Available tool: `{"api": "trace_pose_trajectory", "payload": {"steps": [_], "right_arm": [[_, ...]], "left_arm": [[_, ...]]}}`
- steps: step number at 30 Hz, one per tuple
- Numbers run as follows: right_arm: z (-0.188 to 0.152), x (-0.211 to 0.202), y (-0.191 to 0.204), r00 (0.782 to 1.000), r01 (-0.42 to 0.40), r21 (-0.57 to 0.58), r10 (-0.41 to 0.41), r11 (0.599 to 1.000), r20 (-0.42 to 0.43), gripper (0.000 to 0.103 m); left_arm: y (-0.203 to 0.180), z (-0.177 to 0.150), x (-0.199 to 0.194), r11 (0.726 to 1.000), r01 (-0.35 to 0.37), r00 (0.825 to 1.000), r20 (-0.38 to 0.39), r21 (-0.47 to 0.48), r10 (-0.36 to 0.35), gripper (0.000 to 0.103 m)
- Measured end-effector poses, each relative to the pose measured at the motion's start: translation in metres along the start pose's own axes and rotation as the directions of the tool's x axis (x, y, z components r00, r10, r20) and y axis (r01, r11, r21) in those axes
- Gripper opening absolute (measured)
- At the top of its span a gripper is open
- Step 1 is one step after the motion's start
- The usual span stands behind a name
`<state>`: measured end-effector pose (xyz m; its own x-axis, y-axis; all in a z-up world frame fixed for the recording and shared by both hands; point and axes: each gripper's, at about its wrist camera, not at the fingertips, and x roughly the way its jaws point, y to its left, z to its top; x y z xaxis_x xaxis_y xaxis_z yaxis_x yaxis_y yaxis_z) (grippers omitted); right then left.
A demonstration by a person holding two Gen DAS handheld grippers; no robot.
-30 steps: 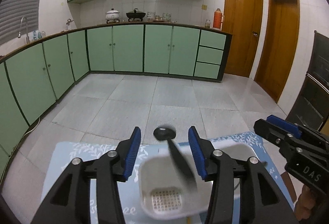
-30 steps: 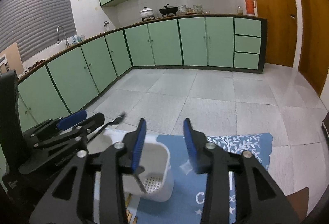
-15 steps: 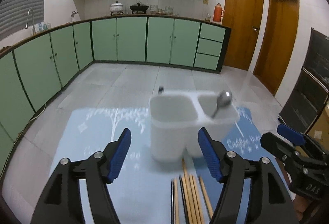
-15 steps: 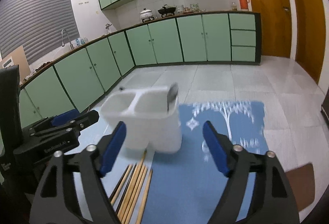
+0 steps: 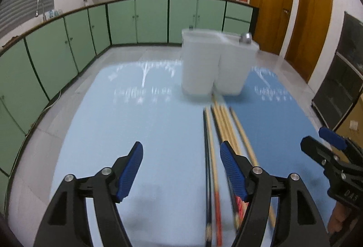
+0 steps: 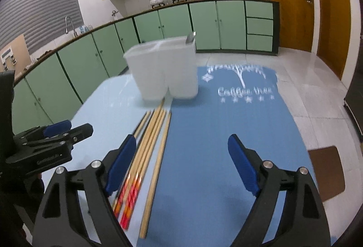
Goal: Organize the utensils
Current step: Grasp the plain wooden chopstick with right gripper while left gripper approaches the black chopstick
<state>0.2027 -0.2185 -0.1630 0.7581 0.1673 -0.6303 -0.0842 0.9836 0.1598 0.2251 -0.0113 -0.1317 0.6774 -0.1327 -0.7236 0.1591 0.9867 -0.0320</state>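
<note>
Chopsticks (image 5: 223,127), a loose bundle of long wooden sticks with some dark ones and red-patterned ends, lie on the blue mat (image 5: 140,133) covering the table, in the left wrist view, their far tips just short of the white two-compartment plastic utensil holder (image 5: 215,65). A metal spoon (image 5: 246,38) stands in the holder's right compartment. The left gripper (image 5: 181,167) has its jaws spread wide and empty, its right jaw over the bundle. The right gripper (image 5: 333,170) shows beside the chopsticks at the frame's right edge.

From the right wrist, the right gripper (image 6: 181,161) hangs with jaws released, nothing between them; the chopsticks (image 6: 147,149) run under its left jaw toward the holder (image 6: 163,72)
</note>
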Motion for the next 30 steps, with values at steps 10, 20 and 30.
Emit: {"api": "trace_pose_trajectory", "payload": {"steps": [10, 20, 30], "right_arm": [[-0.054, -0.013, 0.007, 0.998, 0.011, -0.014, -0.012, 1.0, -0.065, 0.068], [-0.09, -0.009, 0.03, 0.993, -0.018, -0.062, 0.01, 0.998, -0.12, 0.05], [-0.099, -0.004, 0.044, 0.995, 0.028, -0.116, -0.039, 0.993, -0.089, 0.031]], "left_arm": [[0.004, -0.063, -0.005, 1.0, -0.009, 0.996, -0.092, -0.009, 0.008, 0.069], [0.004, -0.093, -0.016, 1.0, 0.002, 0.996, -0.092, 0.012, -0.001, 0.069], [0.004, -0.101, -0.019, 1.0, 0.015, 0.997, -0.08, 0.004, -0.015, 0.069]]}}
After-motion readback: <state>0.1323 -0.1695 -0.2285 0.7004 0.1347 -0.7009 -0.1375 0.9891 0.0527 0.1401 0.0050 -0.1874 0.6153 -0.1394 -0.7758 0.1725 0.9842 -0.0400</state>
